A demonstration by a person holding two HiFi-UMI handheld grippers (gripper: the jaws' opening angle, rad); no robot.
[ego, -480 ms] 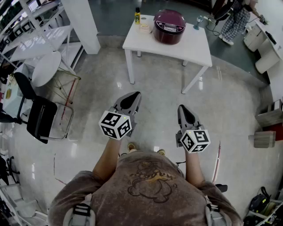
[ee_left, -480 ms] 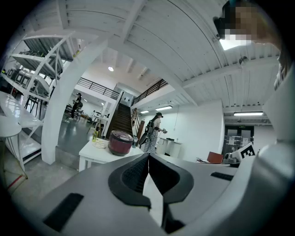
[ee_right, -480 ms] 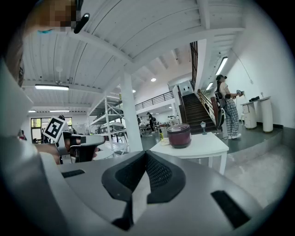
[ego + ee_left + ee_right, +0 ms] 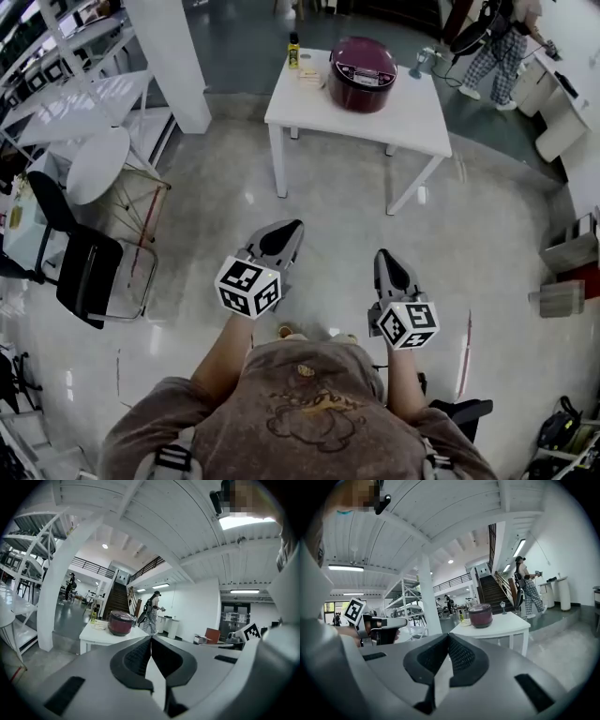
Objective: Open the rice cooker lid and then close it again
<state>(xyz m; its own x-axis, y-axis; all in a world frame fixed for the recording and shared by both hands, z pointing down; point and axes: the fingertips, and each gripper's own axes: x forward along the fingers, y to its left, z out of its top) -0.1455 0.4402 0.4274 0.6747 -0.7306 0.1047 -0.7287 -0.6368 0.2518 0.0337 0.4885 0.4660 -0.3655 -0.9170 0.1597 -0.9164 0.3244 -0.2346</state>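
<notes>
The left claw (image 4: 292, 226) has its jaws pressed together with nothing between them; its own view shows the dark pads meeting in a thin seam (image 4: 151, 638). The right claw (image 4: 382, 254) is likewise closed and empty, its pads meeting at the tip (image 4: 448, 635). Both are held out roughly level ahead of the person, side by side and apart, the left at 9 o'clock of the right.

From the claws toward 12 o'clock lies a wide stretch of bare polished floor (image 4: 337, 202), with nothing standing on it up to the legs of the white surface (image 4: 417, 105). The rice cooker (image 4: 363, 61) stands on the far half of that surface, well apart from both claws, lid down. It sits back from the near edge, with bare tabletop on its 3 o'clock and 6 o'clock sides. In the left gripper view the cooker (image 4: 120, 622) shows just above and left of the jaw tips; in the right gripper view it (image 4: 480, 615) shows above and right of them. A small yellow bottle (image 4: 293, 49) stands at the surface's far left corner, at 9 o'clock of the cooker.

At 10 o'clock of the claws a white pillar (image 4: 173, 61) rises beside the surface. At 9 o'clock a black chair (image 4: 84, 262) and a round white table (image 4: 97, 164) border the open floor. A person in checked trousers (image 4: 502, 45) stands beyond the surface at 1 o'clock.
</notes>
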